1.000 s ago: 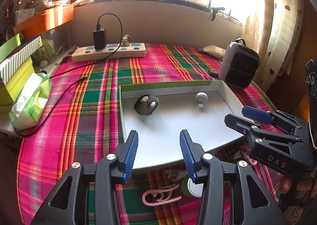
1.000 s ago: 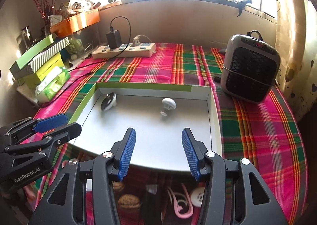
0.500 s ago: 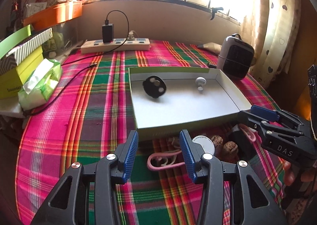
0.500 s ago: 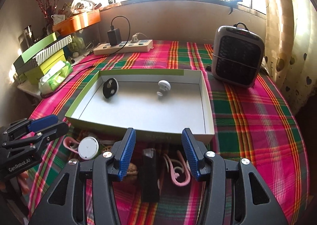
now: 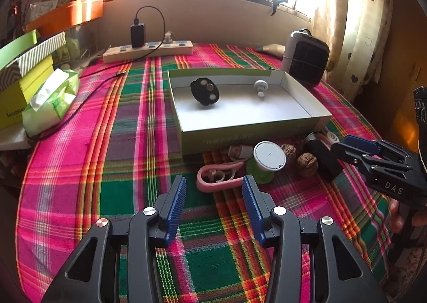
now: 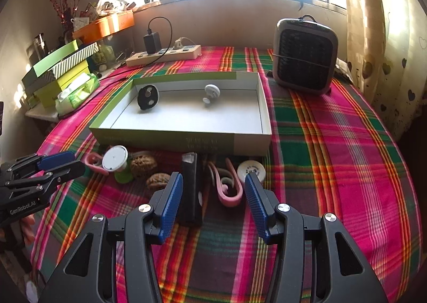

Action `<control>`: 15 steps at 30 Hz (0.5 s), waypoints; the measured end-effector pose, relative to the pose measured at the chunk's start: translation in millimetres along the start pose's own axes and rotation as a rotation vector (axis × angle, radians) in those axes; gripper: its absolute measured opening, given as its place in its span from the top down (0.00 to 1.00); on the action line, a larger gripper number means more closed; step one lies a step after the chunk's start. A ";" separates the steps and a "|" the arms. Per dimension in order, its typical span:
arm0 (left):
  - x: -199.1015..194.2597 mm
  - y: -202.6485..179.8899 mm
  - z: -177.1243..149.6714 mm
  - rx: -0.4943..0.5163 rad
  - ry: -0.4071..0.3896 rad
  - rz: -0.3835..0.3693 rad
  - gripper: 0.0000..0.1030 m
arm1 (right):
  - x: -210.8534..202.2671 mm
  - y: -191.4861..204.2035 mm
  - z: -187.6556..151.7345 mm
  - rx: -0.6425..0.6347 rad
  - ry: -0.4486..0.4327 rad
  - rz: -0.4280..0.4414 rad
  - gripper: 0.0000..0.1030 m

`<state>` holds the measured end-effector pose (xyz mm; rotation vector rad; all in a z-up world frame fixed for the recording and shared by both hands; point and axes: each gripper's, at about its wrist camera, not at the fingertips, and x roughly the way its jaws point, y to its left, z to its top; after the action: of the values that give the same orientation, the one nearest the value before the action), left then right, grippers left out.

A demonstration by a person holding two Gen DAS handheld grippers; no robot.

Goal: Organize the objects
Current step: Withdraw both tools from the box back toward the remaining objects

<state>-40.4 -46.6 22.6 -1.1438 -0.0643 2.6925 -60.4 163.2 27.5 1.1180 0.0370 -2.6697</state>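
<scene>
A shallow open box (image 5: 250, 130) (image 6: 184, 140) lies on the plaid table and holds a black round object (image 5: 204, 87) (image 6: 148, 97) and a white knob (image 5: 260, 86) (image 6: 211, 93). In front of it lie a pink hook (image 5: 216, 178), a white-capped green spool (image 5: 268, 157) (image 6: 116, 160), two walnuts (image 5: 307, 162) (image 6: 142, 164), a black block (image 6: 191, 188), a second pink hook (image 6: 226, 188) and a white roll (image 6: 251, 169). My left gripper (image 5: 213, 203) is open, just short of the first pink hook. My right gripper (image 6: 212, 200) is open over the black block and second hook.
A small heater (image 6: 304, 54) stands at the back right. A power strip (image 5: 148, 52) with a charger and cable lies at the back. Stacked boxes and a green tissue pack (image 5: 50, 100) sit on the left. The table edge curves close on both sides.
Both grippers have pulled back and risen from over the box. The loose objects in front of the box have come fully into view. Both stayed open.
</scene>
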 end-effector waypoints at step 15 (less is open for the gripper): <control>15.2 6.7 0.9 -0.015 0.025 -0.014 0.59 | 5.1 9.4 -9.5 -0.046 0.045 0.040 0.52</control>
<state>-52.5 -49.9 11.7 -1.1766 -0.0877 2.6697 -55.0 154.2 17.8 1.1522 0.0825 -2.5954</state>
